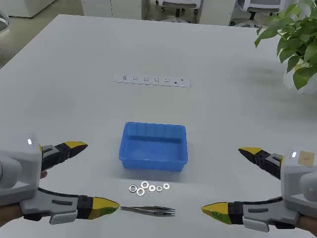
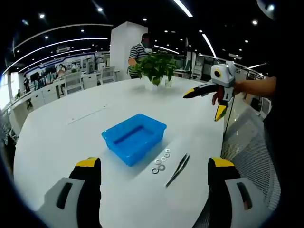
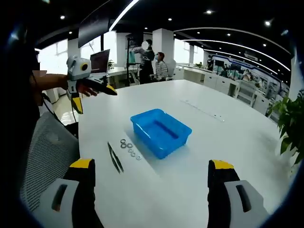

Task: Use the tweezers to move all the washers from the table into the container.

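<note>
On the near side of the blue container (image 1: 153, 147), apparently at the first step, nothing lifted yet: washers (image 1: 148, 188) just beside it, tweezers (image 1: 148, 210) just past them, left gripper (image 1: 102, 174) and right gripper (image 1: 220, 179) flanking, both gaping wide and empty, next likely needing a pinch on the tweezers.

Behind the container (image 1: 153, 147), the power strip (image 1: 151, 80) is too small to make out its sockets. In front of the container, the washers (image 1: 148, 187) lie so close together that I cannot tell if they overlap. To its right, the plant (image 1: 296, 44) is cut off by the edge. The bodies of the left gripper (image 1: 102, 174) and the right gripper (image 1: 220, 179) are cut off too.
</note>
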Demonstrator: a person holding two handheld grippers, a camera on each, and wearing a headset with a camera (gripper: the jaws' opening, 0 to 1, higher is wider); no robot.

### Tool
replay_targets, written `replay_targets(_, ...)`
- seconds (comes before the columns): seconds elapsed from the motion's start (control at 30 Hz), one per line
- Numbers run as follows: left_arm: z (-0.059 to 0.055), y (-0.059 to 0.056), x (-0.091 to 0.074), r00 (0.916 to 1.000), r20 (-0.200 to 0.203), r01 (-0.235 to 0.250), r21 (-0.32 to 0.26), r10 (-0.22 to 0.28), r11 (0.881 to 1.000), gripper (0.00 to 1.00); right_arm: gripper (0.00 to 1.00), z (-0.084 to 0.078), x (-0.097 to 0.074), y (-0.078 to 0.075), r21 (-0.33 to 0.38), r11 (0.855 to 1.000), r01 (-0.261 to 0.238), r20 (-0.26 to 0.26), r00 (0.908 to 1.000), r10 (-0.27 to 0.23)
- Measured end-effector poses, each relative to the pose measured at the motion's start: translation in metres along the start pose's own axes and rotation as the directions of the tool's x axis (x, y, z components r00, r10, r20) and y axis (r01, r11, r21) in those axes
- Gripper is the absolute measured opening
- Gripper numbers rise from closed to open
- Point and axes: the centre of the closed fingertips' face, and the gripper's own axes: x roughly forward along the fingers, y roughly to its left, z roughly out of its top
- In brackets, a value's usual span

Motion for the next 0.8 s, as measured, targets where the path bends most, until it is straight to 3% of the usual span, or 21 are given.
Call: replay_targets(0.8,0.0011,0.0001,0.0000,1.0000,0.001,-0.004,0.006,0.004,1.000,0.99,1.00,0.0003,-0.0007,0.0002,-0.011,1.000,-0.001,-0.001,1.0000,0.001)
